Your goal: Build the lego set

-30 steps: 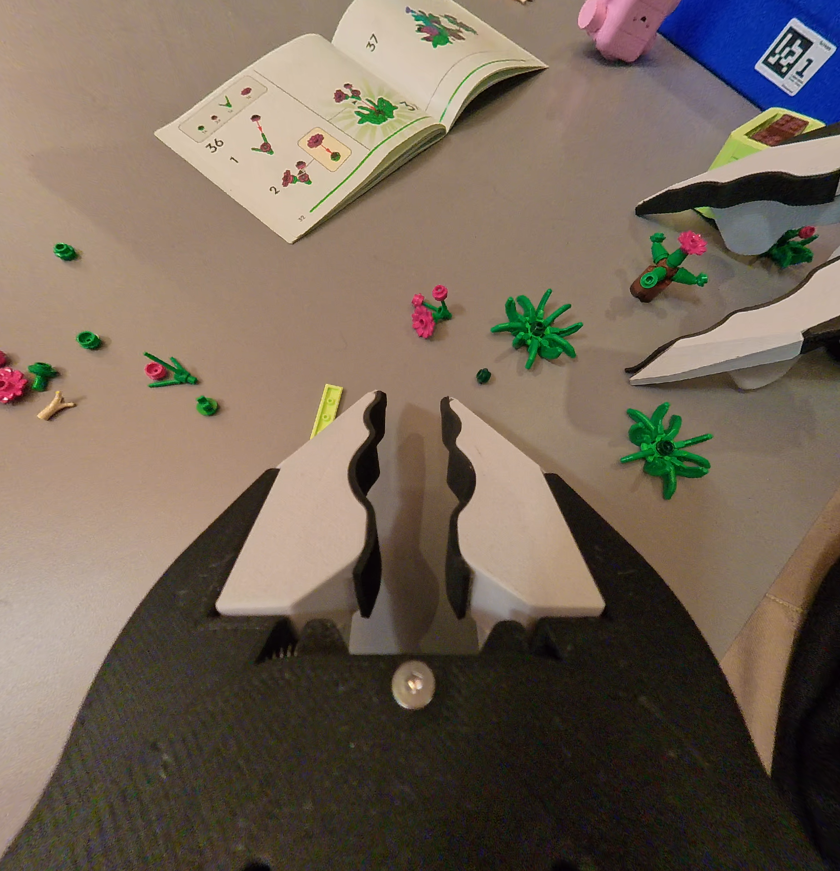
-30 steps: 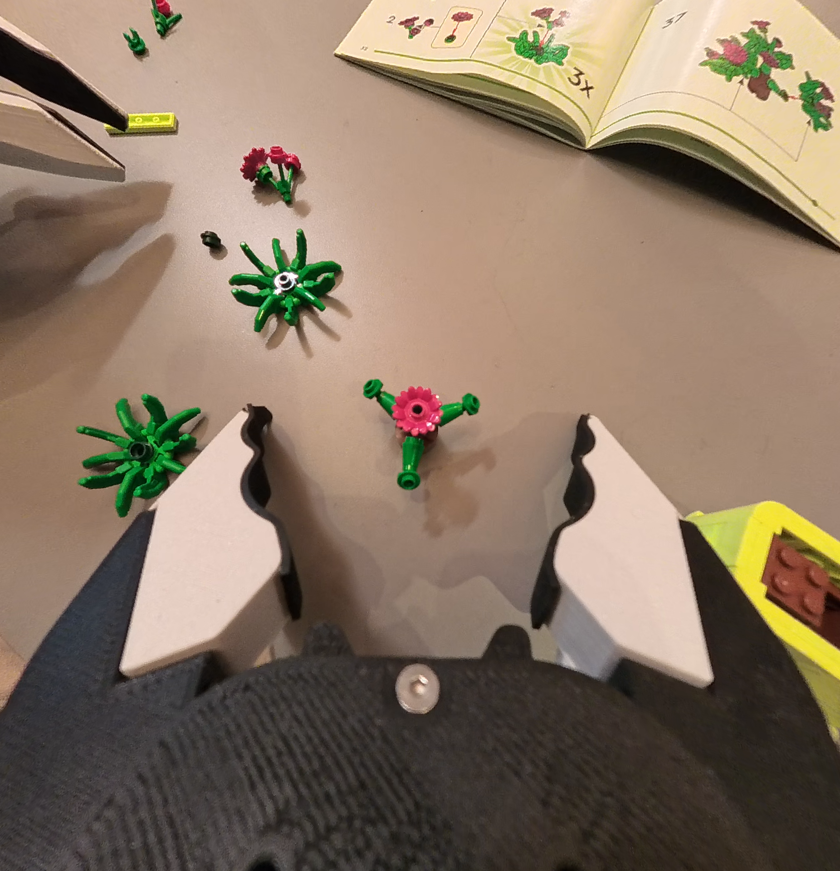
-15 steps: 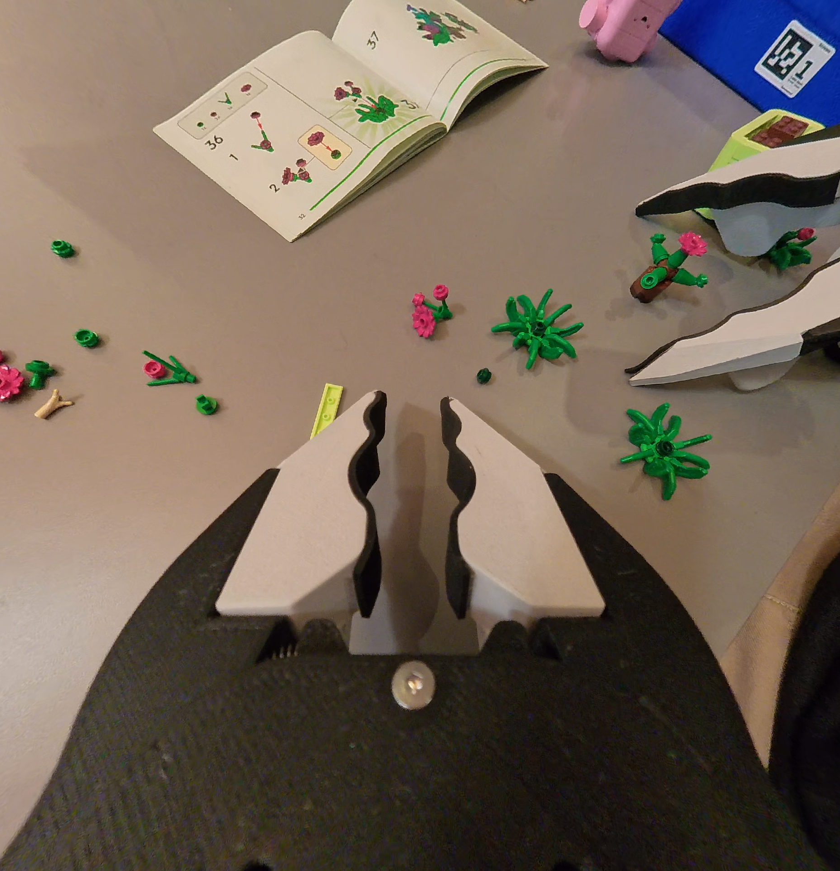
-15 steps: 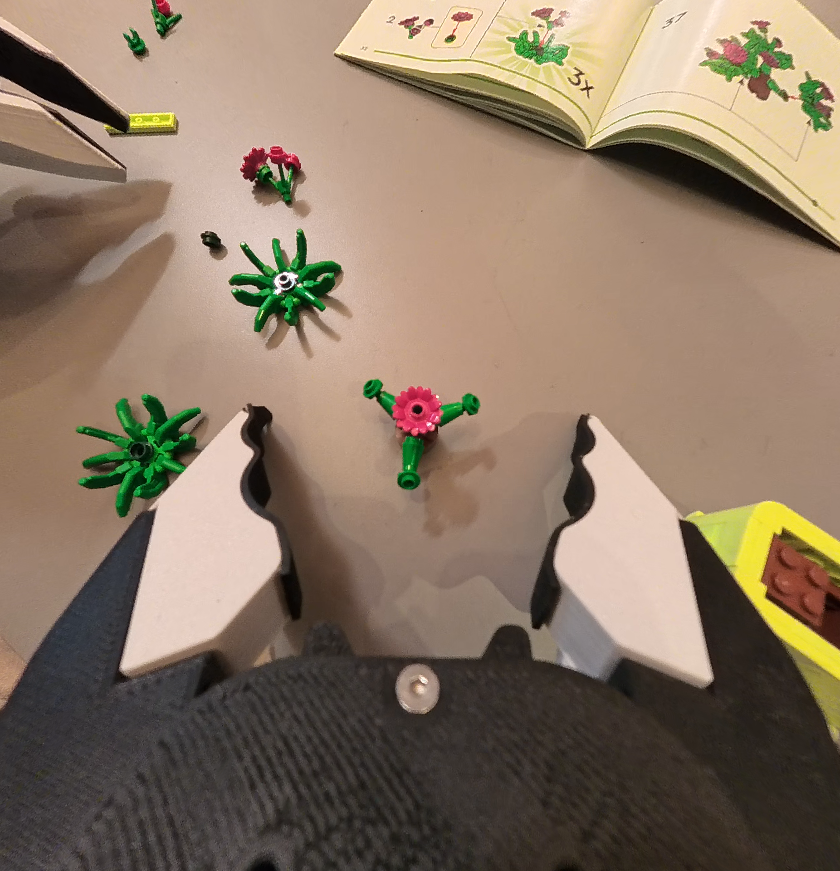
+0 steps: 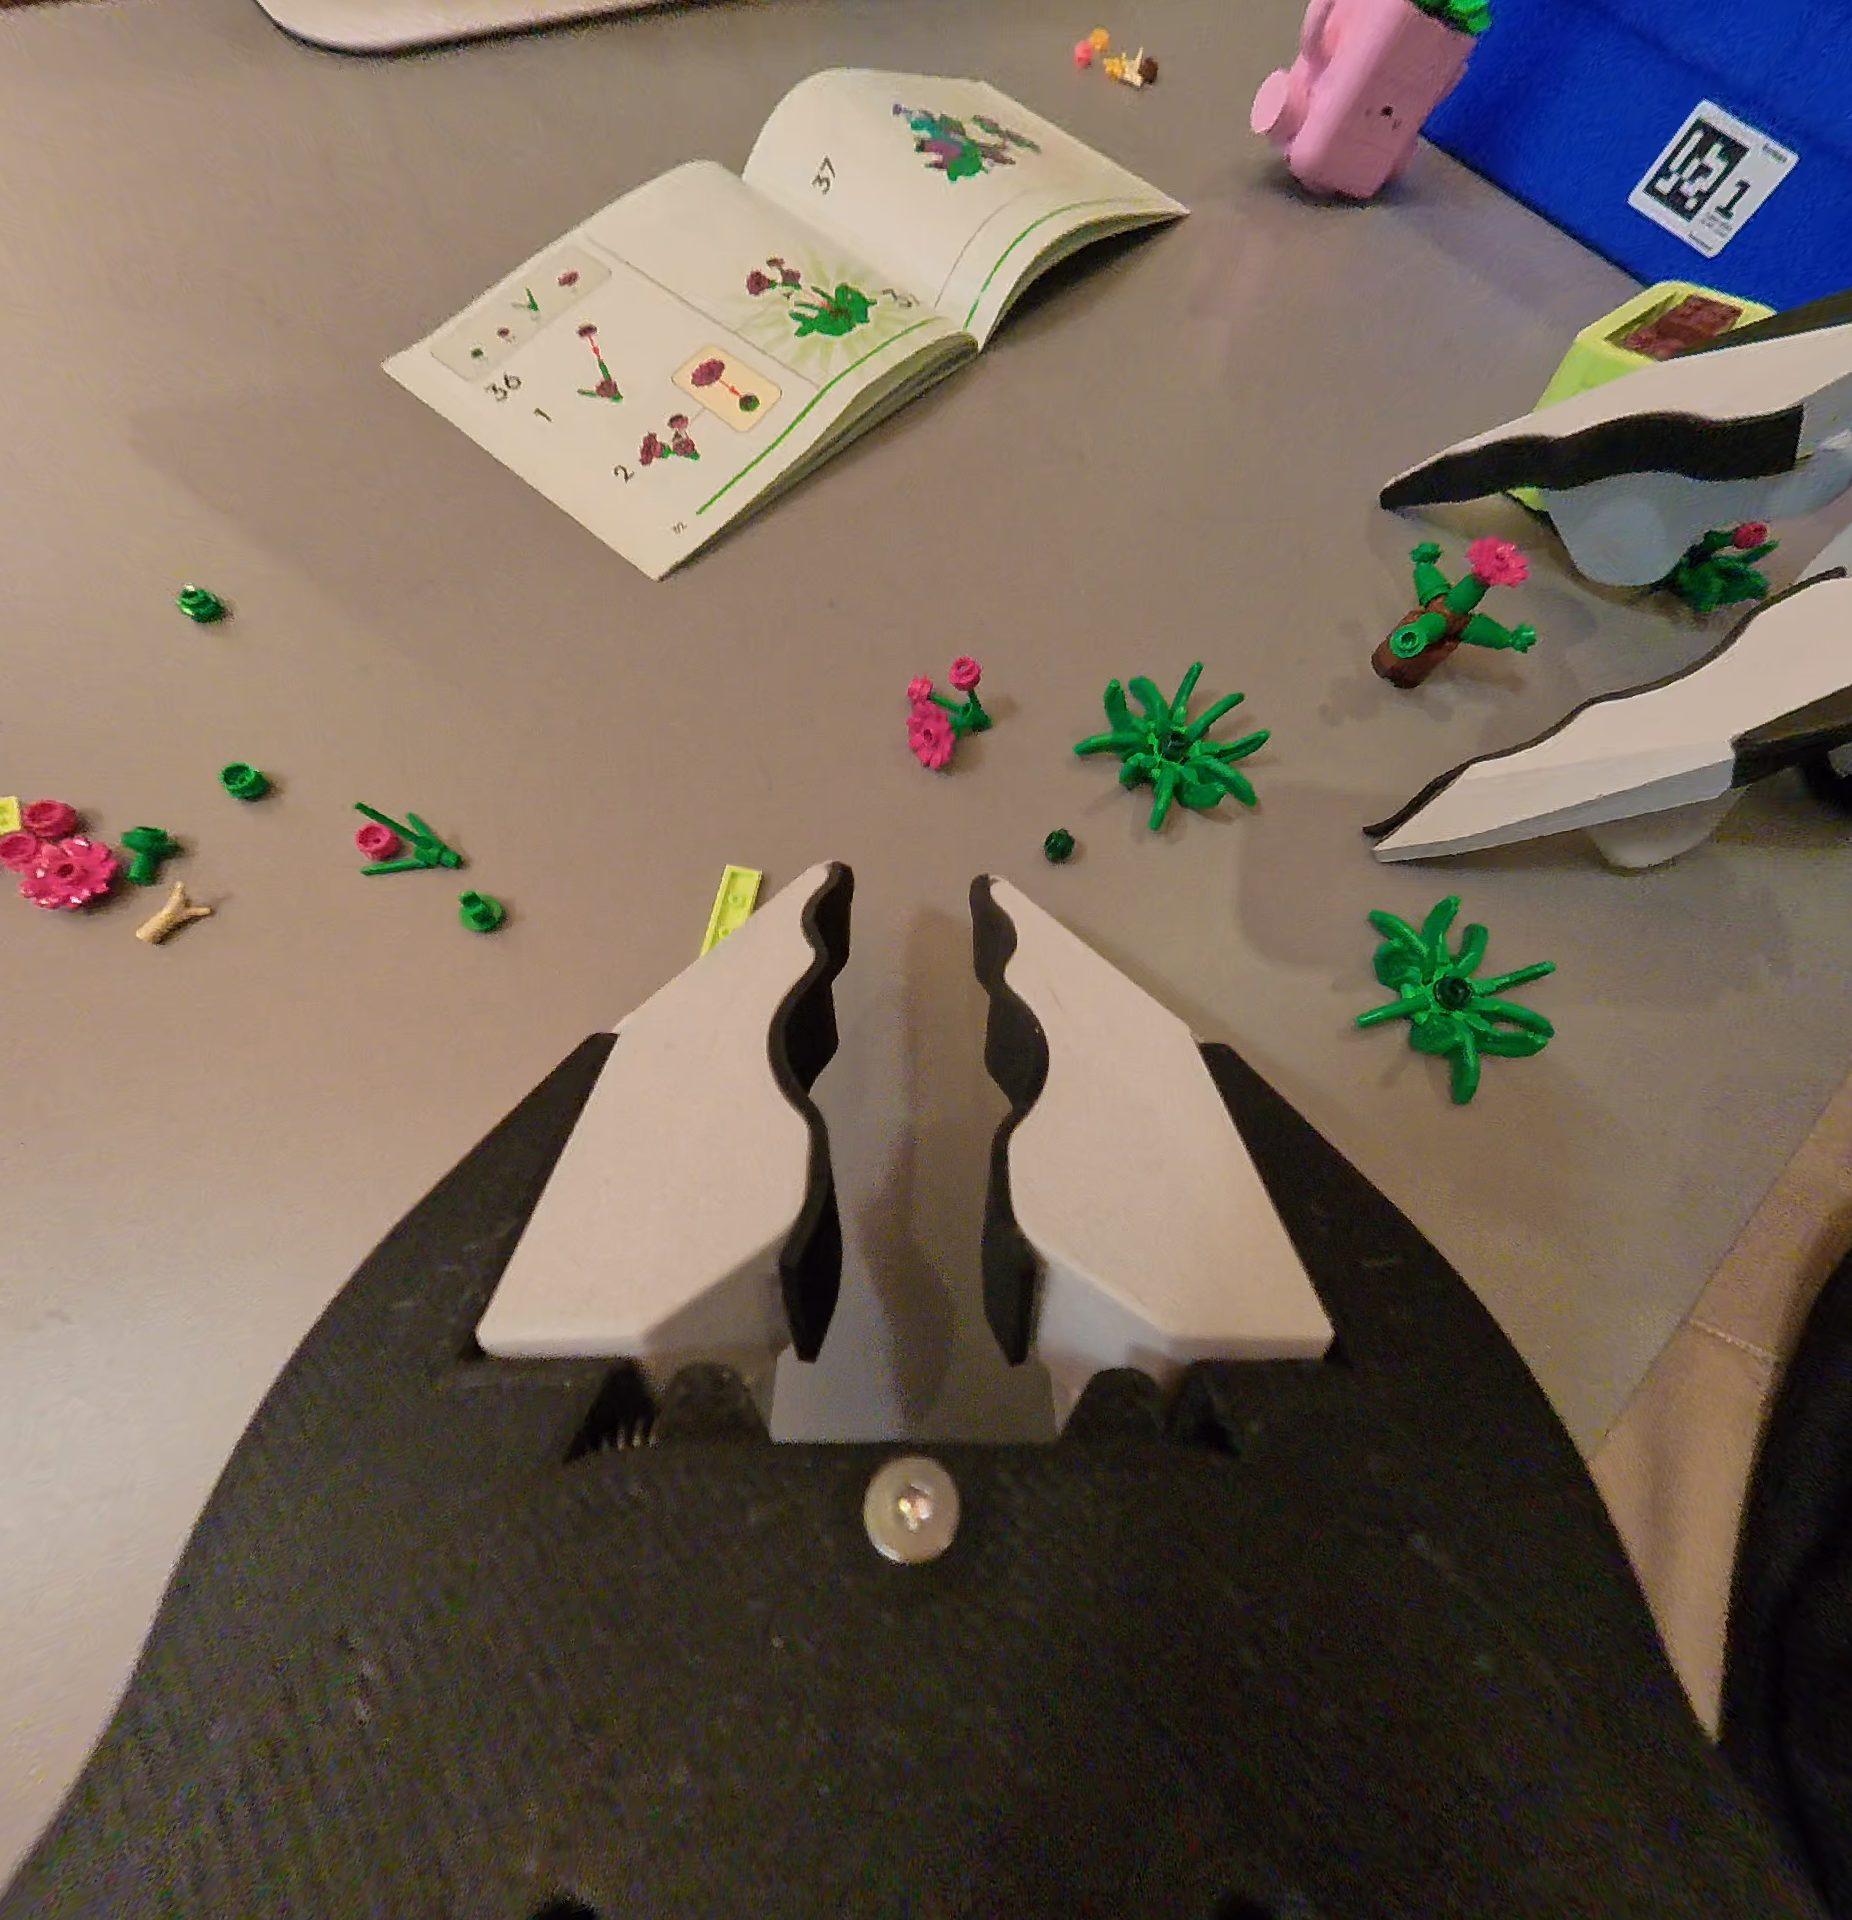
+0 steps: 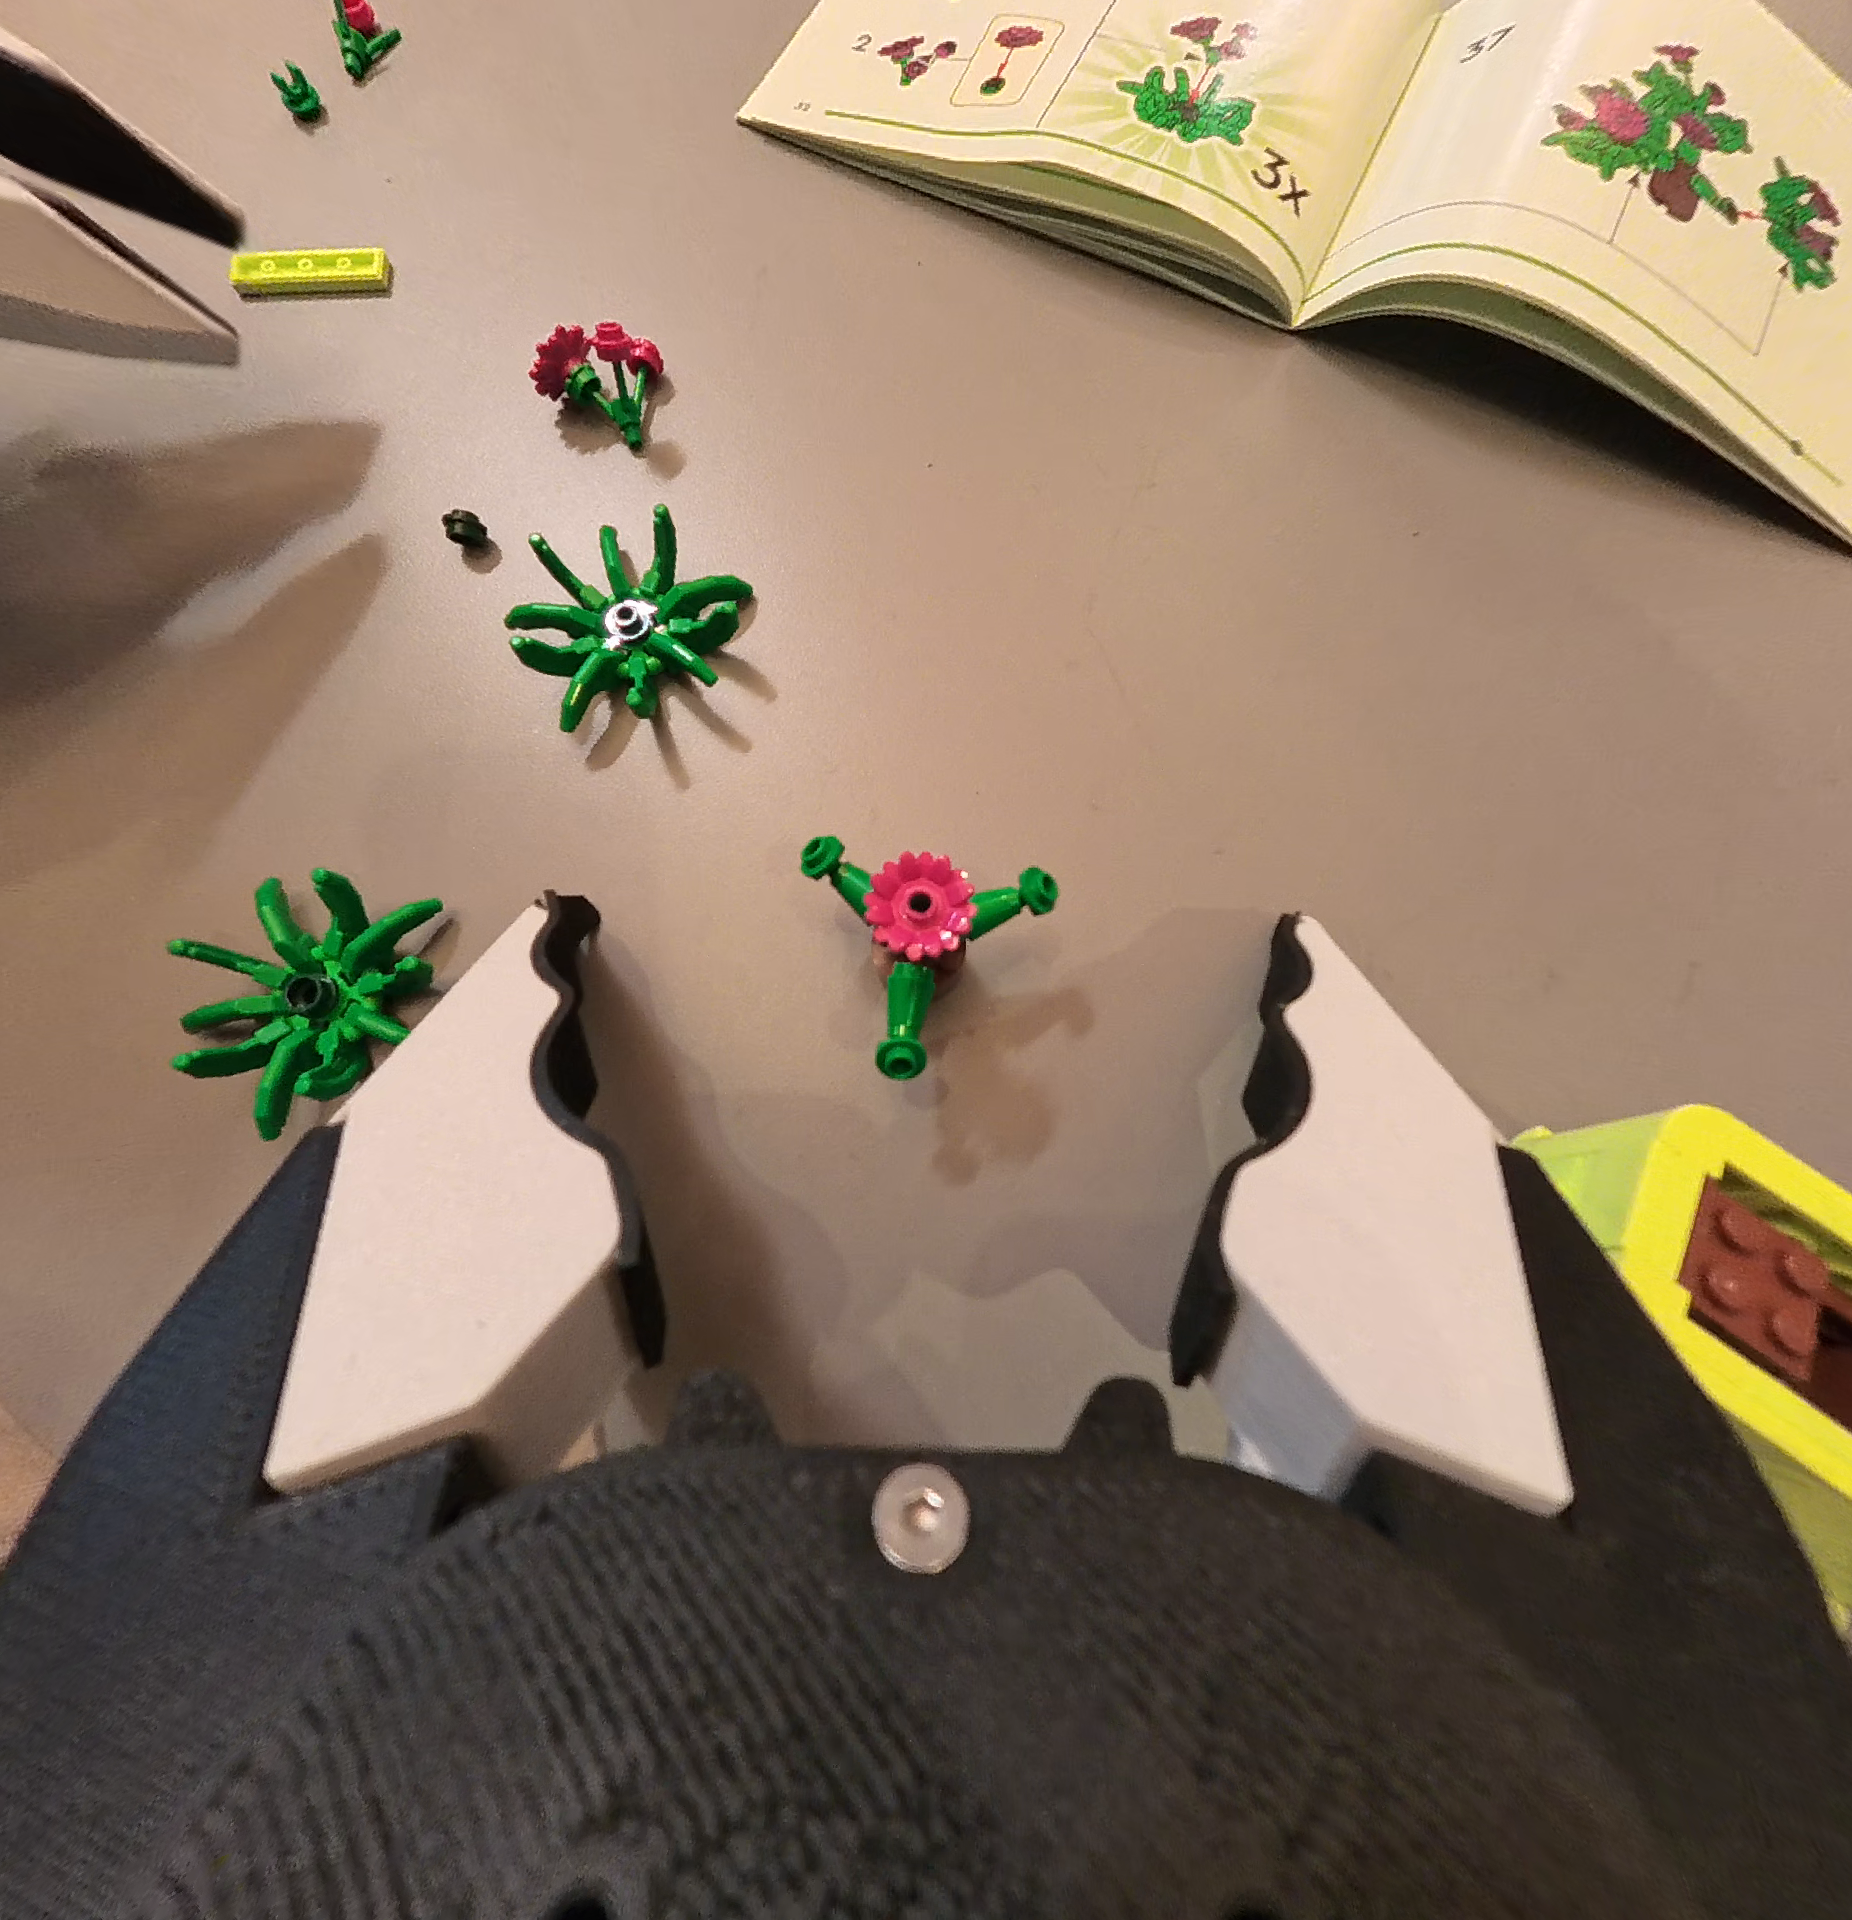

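A brown stem piece with three green cones and a pink flower (image 6: 917,920) lies on the grey table just ahead of my right gripper (image 6: 927,920), which is wide open and empty. It also shows in the left wrist view (image 5: 1441,629), between the right gripper's fingers (image 5: 1628,748). Two green leaf pieces (image 6: 631,623) (image 6: 304,997) lie to its left. A pink flower sprig (image 6: 600,369) and a dark stud (image 6: 463,525) lie beyond. My left gripper (image 5: 909,883) has a narrow gap and holds nothing, next to a lime plate (image 5: 733,904).
An open instruction booklet (image 5: 776,312) lies at the far side. A lime pot with brown bricks (image 6: 1753,1299) stands by the right gripper. Loose pink and green pieces (image 5: 60,862) lie at the left. A pink pot (image 5: 1358,94) and a blue box (image 5: 1587,135) stand far right. The table edge (image 5: 1732,1247) runs near right. About 6 centimetres separates my left fingertips from the pink flower sprig (image 6: 600,369).
The left wrist view has shifted slightly and takes in a little more of the far table. Both grippers keep their openings and no piece has moved.
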Demonstrator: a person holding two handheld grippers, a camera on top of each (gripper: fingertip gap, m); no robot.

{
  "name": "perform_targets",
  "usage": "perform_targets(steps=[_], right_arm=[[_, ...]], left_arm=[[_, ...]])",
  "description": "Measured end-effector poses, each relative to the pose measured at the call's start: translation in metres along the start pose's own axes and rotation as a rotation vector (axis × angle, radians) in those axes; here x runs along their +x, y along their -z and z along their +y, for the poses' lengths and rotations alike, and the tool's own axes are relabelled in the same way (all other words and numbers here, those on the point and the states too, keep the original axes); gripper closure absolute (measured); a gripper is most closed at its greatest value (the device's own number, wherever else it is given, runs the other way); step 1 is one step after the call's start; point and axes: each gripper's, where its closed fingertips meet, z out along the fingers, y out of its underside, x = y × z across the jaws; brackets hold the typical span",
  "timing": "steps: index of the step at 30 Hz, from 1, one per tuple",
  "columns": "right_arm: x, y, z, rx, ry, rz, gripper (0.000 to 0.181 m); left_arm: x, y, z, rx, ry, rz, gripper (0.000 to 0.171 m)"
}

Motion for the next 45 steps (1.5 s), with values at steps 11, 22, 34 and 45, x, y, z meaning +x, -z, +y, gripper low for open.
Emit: perform_targets(steps=[11,22,34,45], right_arm=[[-0.009,-0.002,0.007,-0.038,0.079,-0.079,0.022],[-0.006,-0.005,0.004,-0.037,0.1,-0.1,0.022],[-0.011,0.016,-0.015,0.137,0.102,-0.146,0.082],[-0.012,0.067,-0.058,0.57,0.086,-0.165,0.166]], left_arm=[[0.002,0.008,-0.015,0.095,-0.107,-0.07,0.168],[0.005,0.015,-0.023,0.183,-0.227,-0.158,0.171],[0.007,0.016,-0.025,0.204,-0.312,-0.226,0.171],[0.001,0.001,-0.013,0.081,-0.264,-0.199,0.171]])
